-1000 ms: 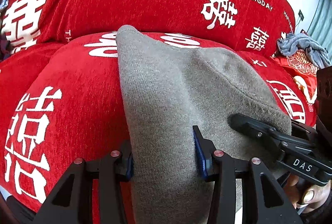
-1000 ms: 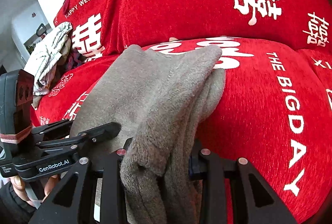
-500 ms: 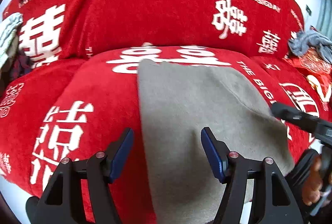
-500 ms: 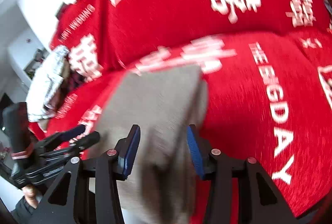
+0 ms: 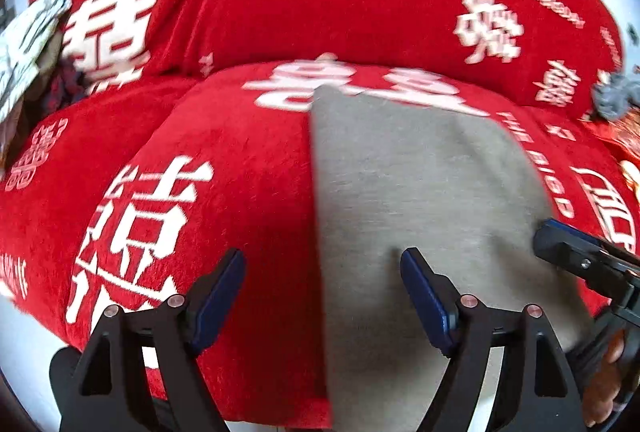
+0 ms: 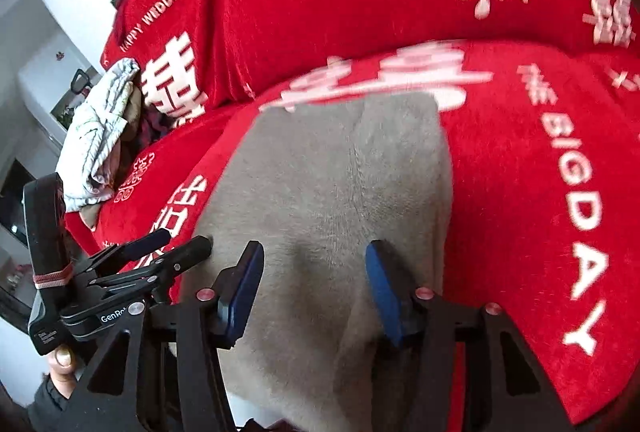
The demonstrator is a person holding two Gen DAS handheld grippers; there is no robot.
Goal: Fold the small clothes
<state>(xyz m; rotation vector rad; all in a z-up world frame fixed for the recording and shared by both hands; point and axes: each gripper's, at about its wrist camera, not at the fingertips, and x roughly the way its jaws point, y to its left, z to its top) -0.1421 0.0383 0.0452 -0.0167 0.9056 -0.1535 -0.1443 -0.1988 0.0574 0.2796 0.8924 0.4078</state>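
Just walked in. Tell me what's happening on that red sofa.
A person with a handheld gripper in each hand is folding a small grey knit garment on the red sofa cover with white lettering. The garment lies flat. The left gripper and the right gripper are both open above its near edge, gripping nothing. Other crumpled clothes wait at the side.

Soft cloth, matt plastic

The grey garment [image 5: 420, 191] looks like matt, fuzzy knit; the red sofa cover [image 5: 224, 159] is plush, slightly shiny velvet; both grippers' frames are matt black plastic with blue pads [image 6: 384, 284].
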